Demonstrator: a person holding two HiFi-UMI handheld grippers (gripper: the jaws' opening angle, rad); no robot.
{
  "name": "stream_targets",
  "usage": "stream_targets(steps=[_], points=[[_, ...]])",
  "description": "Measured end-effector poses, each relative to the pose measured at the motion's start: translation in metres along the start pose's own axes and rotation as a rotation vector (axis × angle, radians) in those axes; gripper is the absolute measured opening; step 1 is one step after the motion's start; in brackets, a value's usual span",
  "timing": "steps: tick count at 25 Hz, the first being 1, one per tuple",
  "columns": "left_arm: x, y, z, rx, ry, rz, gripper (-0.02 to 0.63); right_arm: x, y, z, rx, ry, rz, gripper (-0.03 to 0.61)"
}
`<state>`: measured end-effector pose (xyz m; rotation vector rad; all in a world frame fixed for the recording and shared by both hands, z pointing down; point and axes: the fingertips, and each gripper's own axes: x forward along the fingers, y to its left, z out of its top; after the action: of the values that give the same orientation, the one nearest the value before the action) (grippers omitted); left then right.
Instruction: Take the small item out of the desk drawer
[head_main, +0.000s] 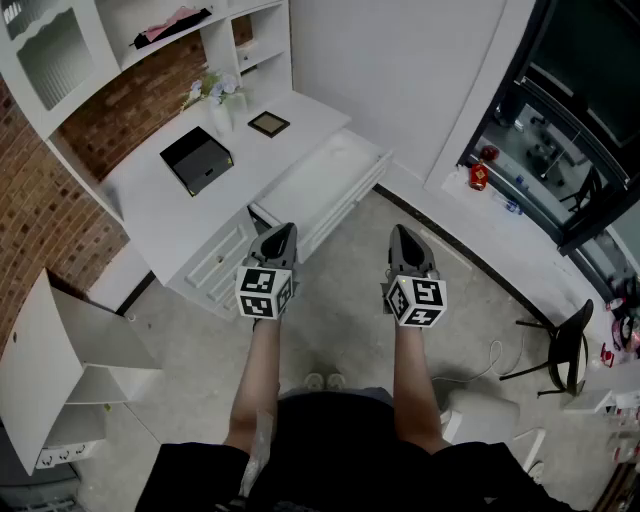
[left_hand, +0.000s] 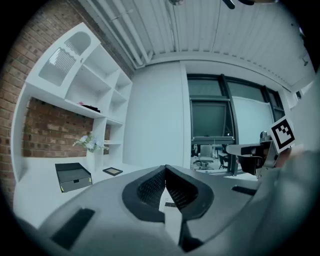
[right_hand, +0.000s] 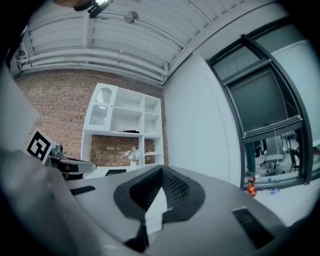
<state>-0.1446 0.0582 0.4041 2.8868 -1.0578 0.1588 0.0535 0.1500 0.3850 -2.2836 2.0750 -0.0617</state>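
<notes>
The white desk (head_main: 170, 215) stands at the upper left of the head view, and its wide drawer (head_main: 325, 185) is pulled out toward me. The drawer's inside looks plain white; I cannot make out any small item in it. My left gripper (head_main: 281, 236) hovers just in front of the drawer's near corner, shut and holding nothing. My right gripper (head_main: 402, 238) hangs level beside it over the floor, also shut and holding nothing. In the left gripper view the jaws (left_hand: 165, 169) meet at their tips. In the right gripper view the jaws (right_hand: 161, 170) do the same.
On the desktop sit a black box (head_main: 197, 160), a small dark frame (head_main: 268, 124) and a vase of flowers (head_main: 214, 96). A white shelf unit (head_main: 60, 370) stands at the lower left. A black chair (head_main: 560, 345) is at the right, by the window.
</notes>
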Motion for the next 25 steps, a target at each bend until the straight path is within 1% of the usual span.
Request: stream_targets(steps=[15, 25], points=[[0.002, -0.002, -0.009, -0.012, 0.02, -0.017, 0.009, -0.003, 0.004, -0.002, 0.006, 0.001, 0.001, -0.003], [0.001, -0.01, -0.029, -0.021, 0.068, -0.035, 0.009, -0.008, 0.006, -0.024, 0.051, 0.044, 0.006, -0.002]])
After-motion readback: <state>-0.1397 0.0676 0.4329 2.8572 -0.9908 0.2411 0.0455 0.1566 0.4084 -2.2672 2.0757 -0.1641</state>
